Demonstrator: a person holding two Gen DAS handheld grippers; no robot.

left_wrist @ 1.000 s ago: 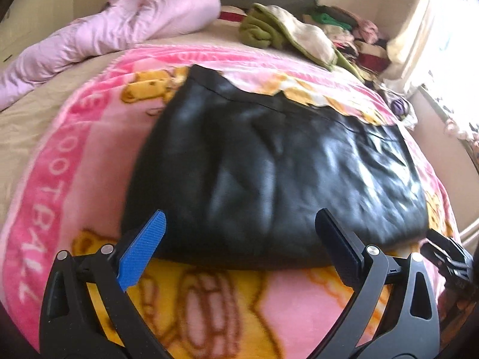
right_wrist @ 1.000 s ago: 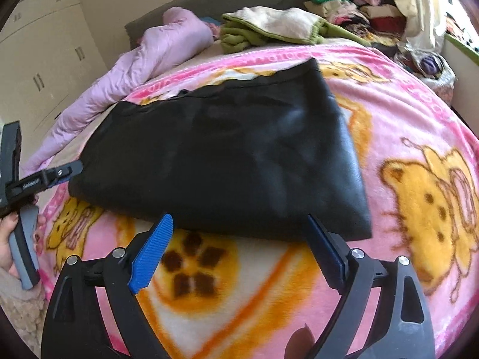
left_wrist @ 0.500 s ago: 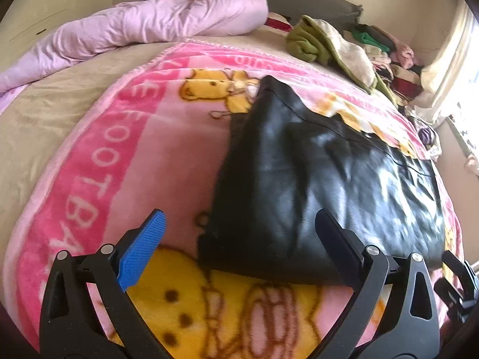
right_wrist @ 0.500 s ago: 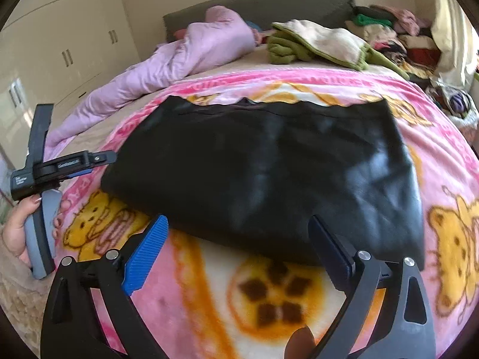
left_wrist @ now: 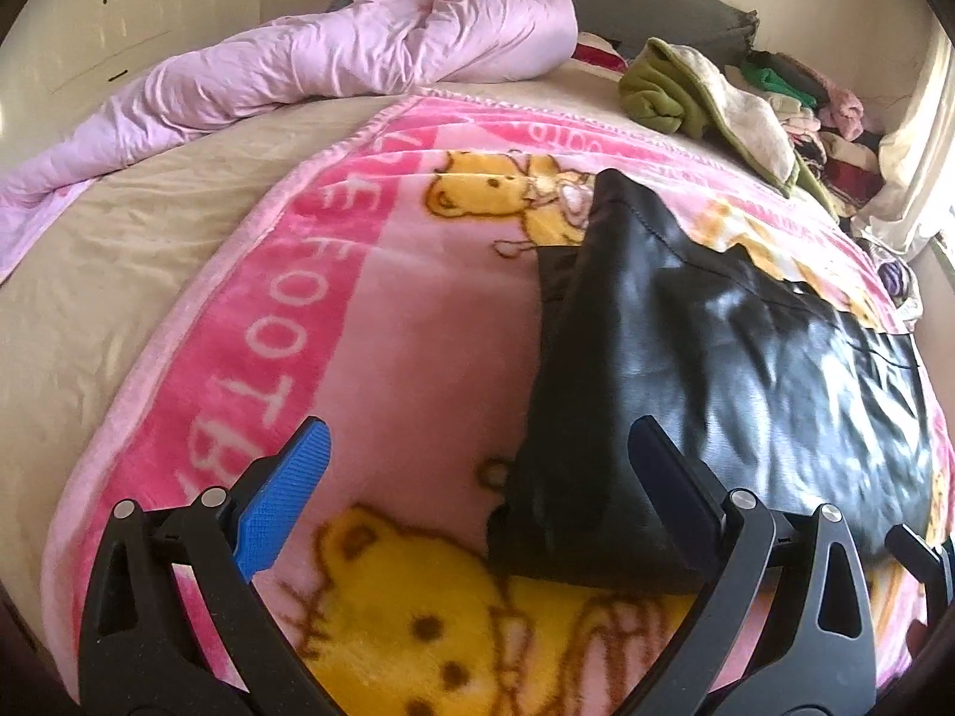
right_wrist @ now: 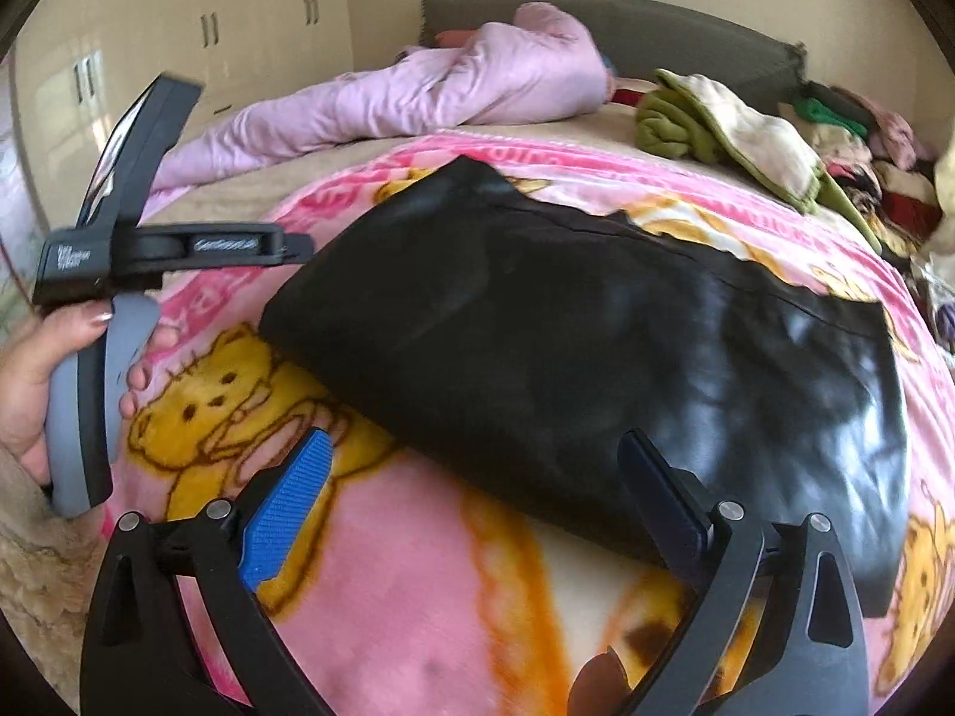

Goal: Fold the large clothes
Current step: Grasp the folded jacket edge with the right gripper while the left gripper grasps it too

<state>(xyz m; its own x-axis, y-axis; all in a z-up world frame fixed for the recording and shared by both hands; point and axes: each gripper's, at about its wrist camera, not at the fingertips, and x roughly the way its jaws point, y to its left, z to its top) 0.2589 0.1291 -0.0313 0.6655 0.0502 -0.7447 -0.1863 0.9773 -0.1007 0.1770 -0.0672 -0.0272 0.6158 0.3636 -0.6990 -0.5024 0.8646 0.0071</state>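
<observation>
The black garment (left_wrist: 716, 370) lies folded flat on the pink bear-print blanket (left_wrist: 370, 322), occupying the centre right of the left wrist view and the centre of the right wrist view (right_wrist: 597, 346). One second earlier it filled the middle of the left wrist view, directly between the fingers; it now sits to the right, with only its lower left corner behind the right-hand finger and bare blanket between the fingers. In the right wrist view it has changed from a level band across the frame to a slanted shape, its upper corner at top centre and its long edge running down to the lower right. The left gripper (left_wrist: 477, 483) is released, jaws spread wide with nothing between them, and appears unchanged in spread. The right gripper (right_wrist: 477, 477) is also released and empty, jaws wide over blanket and the garment's near edge, slightly wider than before. The hand (right_wrist: 54, 382) holding the left gripper's grey handle has grown larger at the left edge of the right wrist view and now reaches the upper left. Beyond the blanket, the lilac duvet (left_wrist: 334, 59) lies across the upper left, with more beige sheet (left_wrist: 89, 274) exposed than earlier. The green and cream garment (left_wrist: 704, 95) and the clothes pile (left_wrist: 818, 119) remain at the upper right.
</observation>
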